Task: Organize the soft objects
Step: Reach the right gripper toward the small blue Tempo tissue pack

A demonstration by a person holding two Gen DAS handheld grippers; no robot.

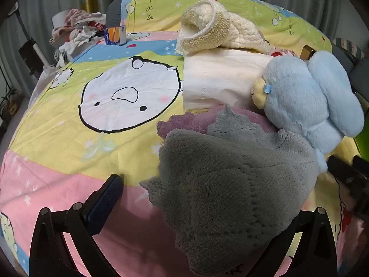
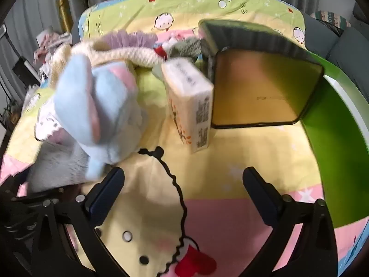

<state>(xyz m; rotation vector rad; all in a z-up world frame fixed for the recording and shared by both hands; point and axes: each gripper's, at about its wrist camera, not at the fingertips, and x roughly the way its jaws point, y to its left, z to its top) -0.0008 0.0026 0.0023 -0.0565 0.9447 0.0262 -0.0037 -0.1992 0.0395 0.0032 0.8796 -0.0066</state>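
Observation:
In the left wrist view a grey fluffy cloth (image 1: 219, 184) lies on the bed over a purple cloth (image 1: 184, 122). My left gripper (image 1: 198, 196) stands open. Its left finger (image 1: 103, 203) is clear of the grey cloth, and the cloth hides the right finger. A light blue plush toy (image 1: 306, 106) lies right of the cloths, with a cream fleece piece (image 1: 214, 30) and a folded white cloth (image 1: 219, 78) behind. My right gripper (image 2: 184, 180) is open over bare sheet with nothing between its fingers. The blue plush (image 2: 96, 106) is blurred at its upper left.
A tissue pack (image 2: 191, 106) stands upright beside an open tin box (image 2: 260, 87) lying on its side. A green container wall (image 2: 334, 138) curves along the right. A small carton (image 1: 115, 35) and a heap of clothes (image 1: 76, 27) sit at the bed's far left.

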